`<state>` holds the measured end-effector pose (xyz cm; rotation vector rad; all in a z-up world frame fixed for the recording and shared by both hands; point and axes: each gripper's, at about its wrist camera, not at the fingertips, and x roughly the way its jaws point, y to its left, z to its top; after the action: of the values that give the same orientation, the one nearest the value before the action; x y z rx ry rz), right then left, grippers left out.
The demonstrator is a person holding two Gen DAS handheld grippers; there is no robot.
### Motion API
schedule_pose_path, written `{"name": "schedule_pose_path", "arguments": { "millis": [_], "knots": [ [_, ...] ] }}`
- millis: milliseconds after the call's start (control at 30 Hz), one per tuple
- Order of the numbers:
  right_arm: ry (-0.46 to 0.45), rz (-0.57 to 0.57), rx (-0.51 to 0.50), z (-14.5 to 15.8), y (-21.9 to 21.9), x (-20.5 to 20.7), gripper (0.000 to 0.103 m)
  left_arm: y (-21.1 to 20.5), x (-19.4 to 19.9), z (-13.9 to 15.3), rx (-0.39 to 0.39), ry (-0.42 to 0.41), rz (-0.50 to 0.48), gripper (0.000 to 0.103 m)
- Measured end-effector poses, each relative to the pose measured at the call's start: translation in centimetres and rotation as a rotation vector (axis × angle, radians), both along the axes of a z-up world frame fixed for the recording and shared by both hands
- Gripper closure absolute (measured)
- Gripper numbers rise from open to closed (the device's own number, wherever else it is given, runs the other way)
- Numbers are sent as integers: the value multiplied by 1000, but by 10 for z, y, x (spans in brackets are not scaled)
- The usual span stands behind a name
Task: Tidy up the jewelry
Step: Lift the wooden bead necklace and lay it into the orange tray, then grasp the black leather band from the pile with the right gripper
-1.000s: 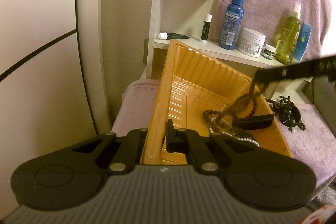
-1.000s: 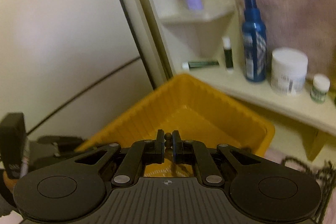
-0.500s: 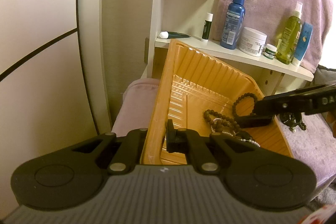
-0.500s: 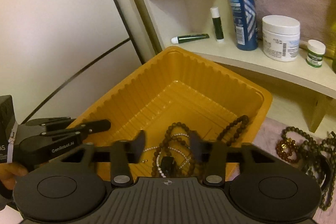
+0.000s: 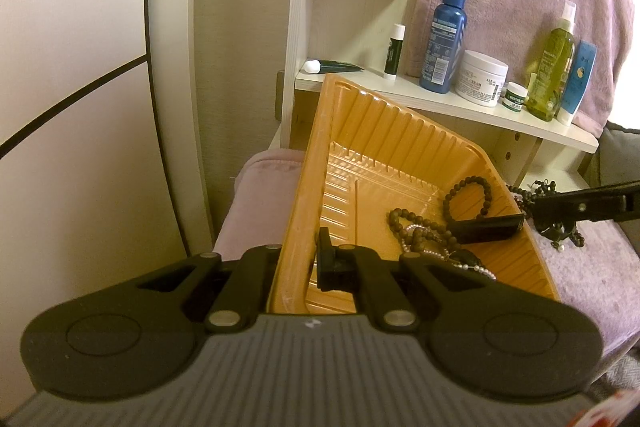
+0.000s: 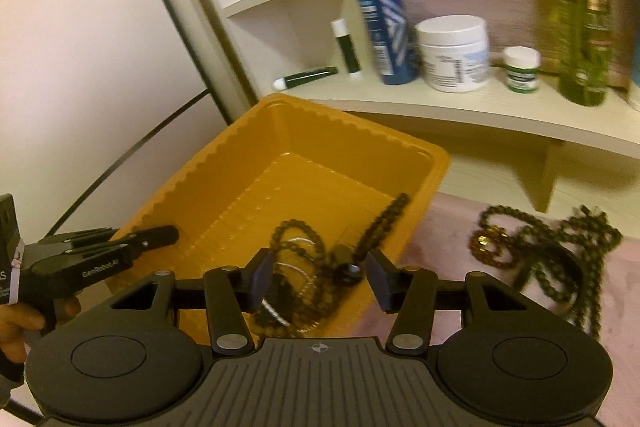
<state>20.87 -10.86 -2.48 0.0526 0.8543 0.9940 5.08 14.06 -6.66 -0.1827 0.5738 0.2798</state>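
Right tool (image 6: 318,277) has just been opening; jaws stand apart over the near-right corner of the ribbed orange plastic tray (image 6: 224,163), nothing between the pads, dark bead strings (image 5: 424,227) lying loose below in the tray. Left tool (image 5: 298,261) is clamped on the tray's near-left rim, steadying it. The next piece looks to be the tangled heap of dark bead necklaces (image 6: 552,259) on the mauve plush cover (image 6: 440,211), outside the tray to the right tool's right, sprawled roughly left to right. Right hand is much nearer. Soft surface, so beads may snag. A white shelf (image 6: 460,107) of toiletries runs behind.
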Motion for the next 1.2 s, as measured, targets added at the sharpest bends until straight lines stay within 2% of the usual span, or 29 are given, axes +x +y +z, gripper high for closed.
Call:
{"name": "schedule_pose_path", "arguments": {
  "millis": [233,633,767,967,1067,1200],
  "knots": [
    [9,-105,-11,-4,-37,2,51,0,0,0,2,2,-2,99],
    [29,-234,-117,-34,-98,-6,51,0,1,0,-1,2,0,99],
    [29,-252,-144,-41,-107,-12,51,2,0,-1,-5,4,2,99],
    [-21,-275,-163,-45,-102,-8,51,2,1,-1,-6,4,2,99],
    [-45,-289,-161,-44,-99,-3,55,2,1,-1,-7,4,2,99],
    [-55,-340,-167,-46,-99,12,68,3,1,-1,-9,5,2,99]
  ]
}}
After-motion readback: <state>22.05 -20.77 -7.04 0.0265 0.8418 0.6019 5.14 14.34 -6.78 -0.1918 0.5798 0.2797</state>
